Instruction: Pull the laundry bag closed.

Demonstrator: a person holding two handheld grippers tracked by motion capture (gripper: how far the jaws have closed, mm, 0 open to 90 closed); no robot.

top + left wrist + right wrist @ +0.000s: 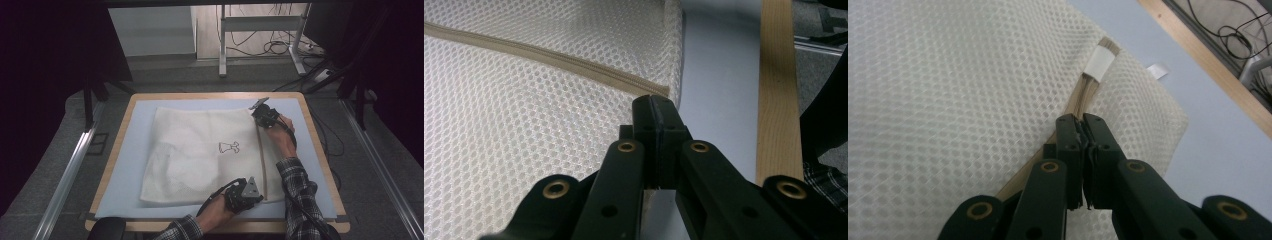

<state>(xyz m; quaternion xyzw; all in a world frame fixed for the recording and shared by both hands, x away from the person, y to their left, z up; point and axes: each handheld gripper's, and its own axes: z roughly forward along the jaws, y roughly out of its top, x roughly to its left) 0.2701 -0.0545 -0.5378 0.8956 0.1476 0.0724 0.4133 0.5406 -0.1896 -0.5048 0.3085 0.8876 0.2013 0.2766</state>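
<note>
One white mesh laundry bag point(200, 152) lies flat on the blue mat point(310, 150), which covers the wooden table point(118, 150). The bag takes up most of the mat's middle, its zipper point(261, 160) running along its right side, toward the table's right edge.

I have my left gripper point(248, 192) at the zipper's near end, close to the table's front edge. In the left gripper view the jaws are pressed together at the zipper end point(659, 91), apparently pinching the bag fabric there. I read that as anchoring the bag so it doesn't slide.

My right gripper point(263, 114) is at the far end, near the bag's back right corner. Its jaws are closed on the zipper line, probably on the pull point(1083, 131), though I can't make out the tab itself. A white label point(1099, 62) sits just beyond.

Count: one bag, one zipper, two grippers, one small dress logo point(228, 147).
</note>
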